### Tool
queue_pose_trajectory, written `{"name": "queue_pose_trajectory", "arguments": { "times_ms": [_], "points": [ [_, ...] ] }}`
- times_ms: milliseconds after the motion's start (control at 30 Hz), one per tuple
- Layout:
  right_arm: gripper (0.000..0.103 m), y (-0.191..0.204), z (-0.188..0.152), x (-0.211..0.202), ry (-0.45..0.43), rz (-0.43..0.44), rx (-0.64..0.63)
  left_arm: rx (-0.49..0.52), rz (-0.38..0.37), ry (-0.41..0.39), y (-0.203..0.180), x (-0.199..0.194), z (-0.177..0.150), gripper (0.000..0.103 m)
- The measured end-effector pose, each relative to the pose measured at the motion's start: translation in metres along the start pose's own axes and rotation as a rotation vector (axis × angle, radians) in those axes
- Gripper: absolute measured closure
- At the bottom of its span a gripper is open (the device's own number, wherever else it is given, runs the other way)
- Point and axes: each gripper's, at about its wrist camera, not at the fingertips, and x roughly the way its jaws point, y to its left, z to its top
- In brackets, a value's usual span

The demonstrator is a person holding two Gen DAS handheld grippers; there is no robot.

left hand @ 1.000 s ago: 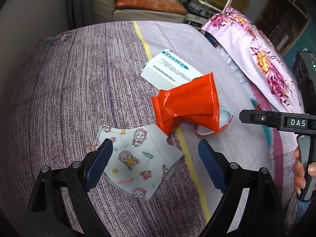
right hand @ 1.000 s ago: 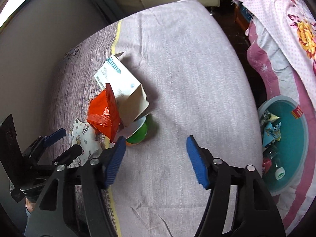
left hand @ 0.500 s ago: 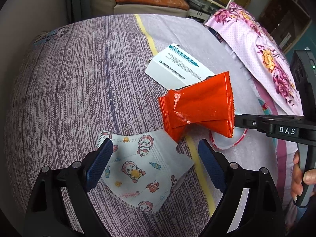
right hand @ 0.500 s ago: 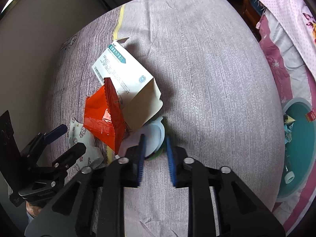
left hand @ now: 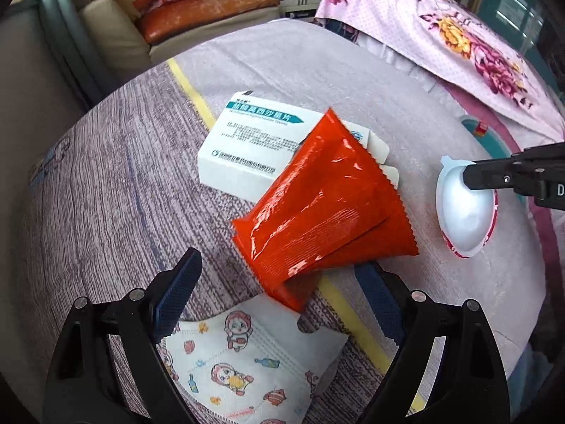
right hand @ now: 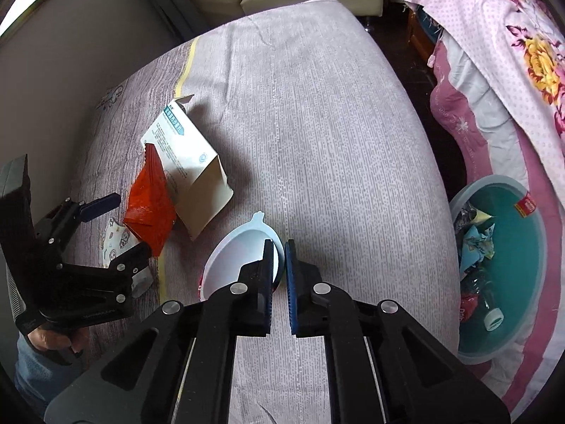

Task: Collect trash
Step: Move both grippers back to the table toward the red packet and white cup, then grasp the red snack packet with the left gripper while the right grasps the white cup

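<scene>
Left wrist view
My left gripper (left hand: 279, 291): jaws wide apart, nothing between the pads, pointing down at the bed (left hand: 116, 190)
Red wrapper (left hand: 323, 219): crumpled foil pouch, its lower corner sits between my left fingers without touching them; it overlaps the medicine box (left hand: 247, 145)
Face mask (left hand: 247, 360): white with cartoon prints, flat on the cover just below the wrapper, partly under my left finger
White cup (left hand: 464, 212): small plastic cup with a red rim, off to the right, with my right gripper's tip on its edge

Right wrist view
My right gripper (right hand: 279, 265): jaws have just been closing and now pinch the thin rim of the white cup (right hand: 236, 254)
Medicine box (right hand: 190, 169): open at one end, just left of the cup, the red wrapper (right hand: 150, 208) leaning on it
Teal basin (right hand: 519, 268): on the floor right of the bed, already holding scraps and a bottle
Left gripper (right hand: 116, 226): seen at the left edge, spread over the wrapper and mask
</scene>
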Motion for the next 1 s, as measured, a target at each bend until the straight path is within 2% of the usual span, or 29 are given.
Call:
{"name": "queue_pose_trajectory", "arguments": {
  "times_ms": [67,100,167,300,600,1000],
  "points": [
    [0.096,-0.006,-0.002,-0.002,-0.003,0.006,0.014,0.023,-0.002,-0.015,-0.006,0.0,0.002,0.018],
    [0.096,-0.007,-0.003,-0.002,-0.004,0.008,0.018,0.025,-0.005,-0.022,-0.007,0.0,0.002,0.031],
    [0.096,-0.012,-0.004,-0.003,-0.008,0.012,0.029,0.009,-0.029,-0.013,-0.006,0.001,0.002,0.051],
    [0.096,-0.018,-0.006,-0.003,-0.015,0.021,0.043,-0.051,-0.03,-0.01,-0.001,-0.002,-0.001,0.06],
    [0.096,-0.026,-0.012,-0.014,-0.051,0.034,0.053,-0.14,-0.038,-0.02,-0.008,-0.029,-0.009,0.06],
    [0.096,-0.046,-0.03,-0.056,-0.152,0.029,0.067,-0.107,-0.045,-0.049,-0.057,-0.054,-0.002,0.06]
  ]
}}
